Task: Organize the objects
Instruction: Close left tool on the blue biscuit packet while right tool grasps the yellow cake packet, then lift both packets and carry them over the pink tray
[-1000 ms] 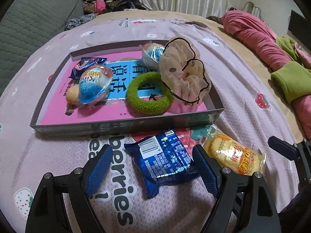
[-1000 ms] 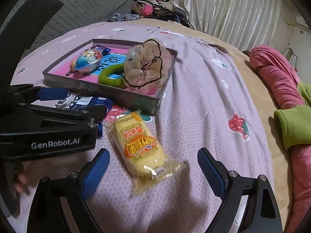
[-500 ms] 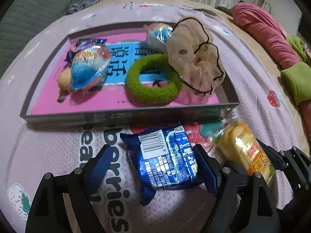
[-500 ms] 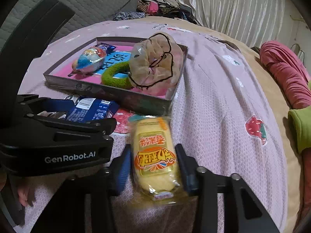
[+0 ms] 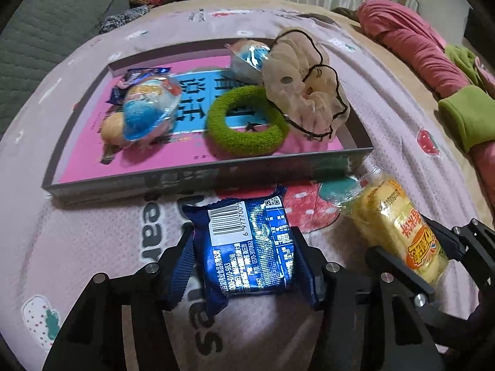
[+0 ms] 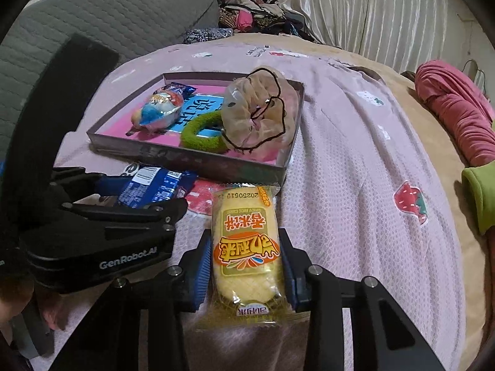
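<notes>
My left gripper [image 5: 244, 262] is shut on a blue snack packet [image 5: 250, 250], held just above the pink bedspread in front of the grey tray [image 5: 201, 179]. My right gripper [image 6: 246, 262] is shut on a yellow rice-cake packet [image 6: 244, 244], which also shows in the left wrist view [image 5: 399, 232]. The blue packet shows in the right wrist view [image 6: 154, 188] between the left gripper's fingers. The tray holds a green hair ring [image 5: 247, 126], a beige scrunchie [image 5: 306, 92], wrapped toy packets [image 5: 148, 108] and a small blue packet [image 5: 139, 75].
The tray [image 6: 191, 157] lies on a pink strawberry-print bedspread [image 6: 355, 185]. A grey quilted cushion [image 6: 92, 24] stands at the back left. Pink and green clothes [image 5: 433, 46] lie along the right edge. Piled clothes [image 6: 253, 12] sit at the back by the curtain.
Both grippers have closed: the left on the blue snack packet, the right on the yellow rice-cake packet. Both packets have lifted slightly off the bedspread, towards the tray.
</notes>
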`<action>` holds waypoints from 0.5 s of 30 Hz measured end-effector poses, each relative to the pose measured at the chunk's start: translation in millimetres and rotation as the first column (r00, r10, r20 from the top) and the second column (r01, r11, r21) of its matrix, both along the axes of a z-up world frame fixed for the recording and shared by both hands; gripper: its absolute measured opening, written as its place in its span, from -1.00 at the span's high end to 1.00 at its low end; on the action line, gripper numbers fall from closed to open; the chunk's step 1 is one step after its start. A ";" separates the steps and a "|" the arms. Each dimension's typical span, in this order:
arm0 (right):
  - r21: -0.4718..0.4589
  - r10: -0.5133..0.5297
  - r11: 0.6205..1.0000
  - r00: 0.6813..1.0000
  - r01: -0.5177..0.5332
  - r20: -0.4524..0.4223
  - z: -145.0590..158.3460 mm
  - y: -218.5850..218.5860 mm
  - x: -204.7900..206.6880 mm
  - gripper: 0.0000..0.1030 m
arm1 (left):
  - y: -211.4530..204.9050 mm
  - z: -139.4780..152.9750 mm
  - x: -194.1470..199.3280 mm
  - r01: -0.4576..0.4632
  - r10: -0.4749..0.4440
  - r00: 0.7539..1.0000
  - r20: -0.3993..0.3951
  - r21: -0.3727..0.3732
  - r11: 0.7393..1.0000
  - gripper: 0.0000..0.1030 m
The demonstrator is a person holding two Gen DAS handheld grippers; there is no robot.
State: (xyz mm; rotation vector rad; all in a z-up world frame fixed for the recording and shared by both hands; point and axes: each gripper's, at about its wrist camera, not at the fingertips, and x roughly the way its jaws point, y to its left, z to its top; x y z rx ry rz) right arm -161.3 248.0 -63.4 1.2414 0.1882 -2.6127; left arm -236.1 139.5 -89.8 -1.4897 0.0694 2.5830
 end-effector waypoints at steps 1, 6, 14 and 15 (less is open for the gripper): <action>-0.004 -0.001 1.000 1.000 0.001 0.000 0.6 -0.5 1.1 0.23 | -3.0 0.5 2.6 0.000 0.000 1.000 -0.002 0.000 1.000 -0.16; -0.002 -0.009 1.000 1.000 0.009 -0.011 7.0 -3.0 9.0 0.23 | -17.5 5.5 17.1 -0.011 0.011 1.000 -0.019 0.001 1.000 -0.16; -0.031 0.002 1.000 0.996 -0.004 -0.086 43.8 -16.6 37.8 0.23 | -49.2 34.1 50.8 -0.038 0.040 0.996 -0.077 0.025 0.999 -0.16; -0.035 0.003 0.999 0.995 -0.006 -0.098 49.8 -18.9 42.0 0.23 | -53.9 40.8 56.6 -0.039 0.042 0.995 -0.094 0.029 0.999 -0.16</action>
